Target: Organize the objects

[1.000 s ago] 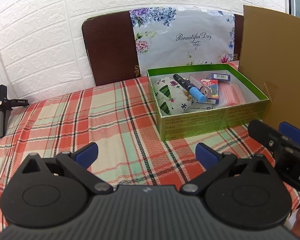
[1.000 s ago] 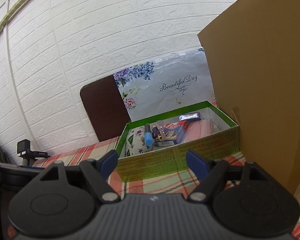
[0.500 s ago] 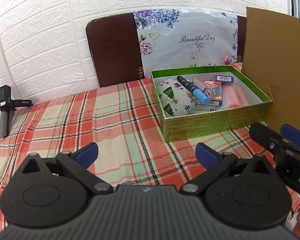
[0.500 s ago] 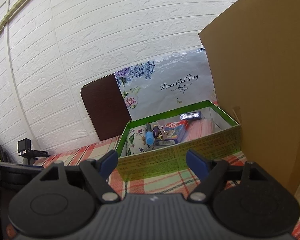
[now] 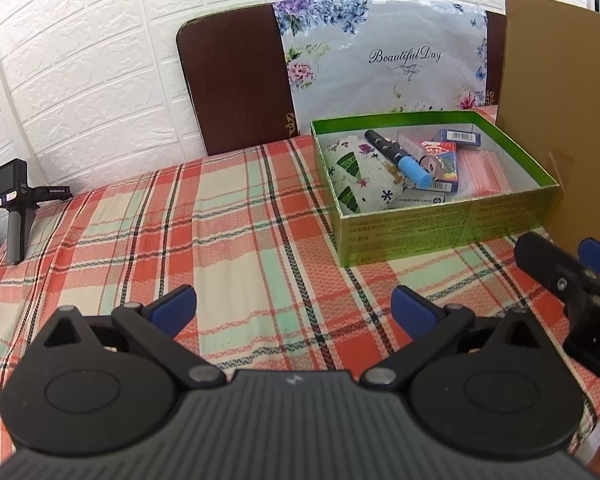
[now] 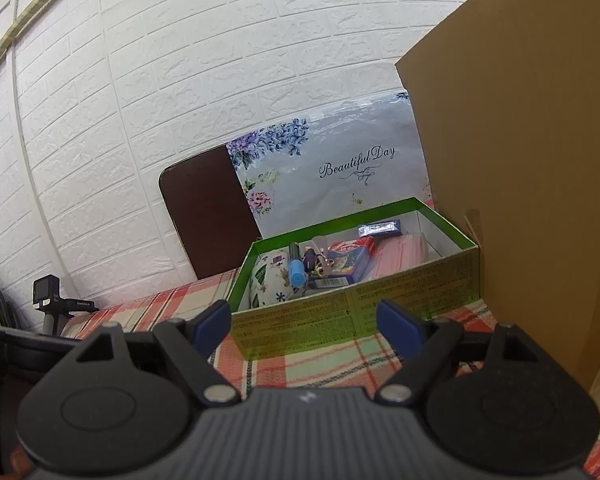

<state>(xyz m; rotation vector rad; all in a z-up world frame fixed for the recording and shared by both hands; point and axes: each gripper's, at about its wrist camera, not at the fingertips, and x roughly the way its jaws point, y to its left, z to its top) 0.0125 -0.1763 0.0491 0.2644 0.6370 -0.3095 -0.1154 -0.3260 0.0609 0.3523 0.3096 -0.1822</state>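
Listing contents, task appears near done or done: all loose items visible sit inside the green box, far right on the plaid cloth; nothing loose on cloth in either view.
- Left gripper: jaws wide apart, nothing held, hovering near edge over cloth.
- Right gripper: jaws wide apart, nothing held, near side of box, pointed at it.
- Box contents, approx count: 1 patterned pouch, left end; 1 marker w/ blue cap lying across pouch; 2 blue card packs that I can separate; 1 pink zip bag, right end; some small bits underneath, too cluttered to count.
- Left to do, my guess: at most closing box; no lid seen.
- Other: 1 cardboard sheet upright right of box; 1 small camera on grip far left; 1 floral board against wall.
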